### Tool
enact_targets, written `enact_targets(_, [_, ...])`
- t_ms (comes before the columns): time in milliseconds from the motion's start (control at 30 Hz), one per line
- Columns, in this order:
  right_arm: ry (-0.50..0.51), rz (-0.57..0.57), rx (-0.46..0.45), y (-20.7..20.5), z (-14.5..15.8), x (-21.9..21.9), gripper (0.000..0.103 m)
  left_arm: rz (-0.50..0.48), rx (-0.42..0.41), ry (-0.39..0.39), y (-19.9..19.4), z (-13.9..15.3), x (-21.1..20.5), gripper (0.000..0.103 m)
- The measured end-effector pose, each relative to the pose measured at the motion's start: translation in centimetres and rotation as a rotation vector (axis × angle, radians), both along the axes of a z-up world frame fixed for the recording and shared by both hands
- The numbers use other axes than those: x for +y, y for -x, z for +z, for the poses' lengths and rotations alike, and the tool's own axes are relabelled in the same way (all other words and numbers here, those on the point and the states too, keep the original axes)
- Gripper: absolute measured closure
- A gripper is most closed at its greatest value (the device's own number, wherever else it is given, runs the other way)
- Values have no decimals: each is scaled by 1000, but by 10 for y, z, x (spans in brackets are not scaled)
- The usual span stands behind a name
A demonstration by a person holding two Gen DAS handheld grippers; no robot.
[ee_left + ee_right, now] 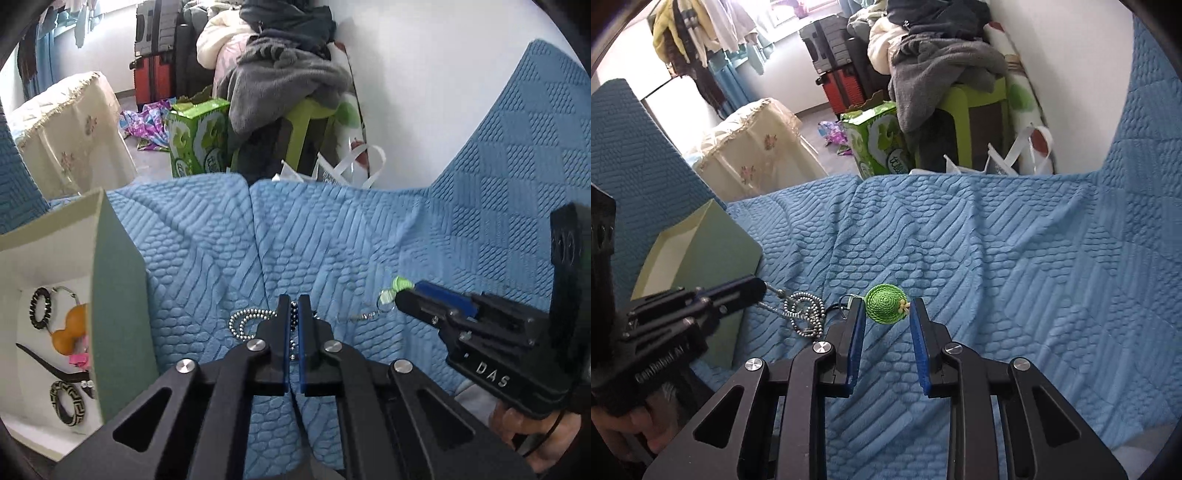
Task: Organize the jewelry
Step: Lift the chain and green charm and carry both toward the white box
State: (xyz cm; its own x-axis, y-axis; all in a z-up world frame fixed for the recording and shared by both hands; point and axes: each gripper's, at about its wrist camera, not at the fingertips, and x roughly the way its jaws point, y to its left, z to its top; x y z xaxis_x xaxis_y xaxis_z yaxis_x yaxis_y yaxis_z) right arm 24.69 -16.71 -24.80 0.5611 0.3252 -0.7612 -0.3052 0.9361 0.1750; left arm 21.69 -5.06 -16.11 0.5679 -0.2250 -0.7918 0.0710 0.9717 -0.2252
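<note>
Your left gripper (pixel 294 301) pinches the beaded metal chain (pixel 245 320), frame centre; your right gripper (pixel 888 314) gapes around the woven green hat charm (pixel 885 304).

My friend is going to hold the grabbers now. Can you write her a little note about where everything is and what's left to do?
Left gripper: fingers shut on the silver bead chain, which lies on the blue blanket.
Right gripper: open, fingers either side of the green hat charm, not yet squeezing it.
Box: on the left side, already holding black patterned rings, an orange gourd and a dark hair clip.
Left to do: probably carry the chain into the box, then grip the charm and put it in too.
</note>
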Motion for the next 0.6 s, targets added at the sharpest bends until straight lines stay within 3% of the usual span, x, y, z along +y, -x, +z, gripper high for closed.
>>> enact_targets(367, [41,-9,-28,18,25,2,81,9,-117,60,13,70,15,101])
enact_targets(600, [85,-6,54,15,-17,3,81,23,-115,79,22,61,18,101])
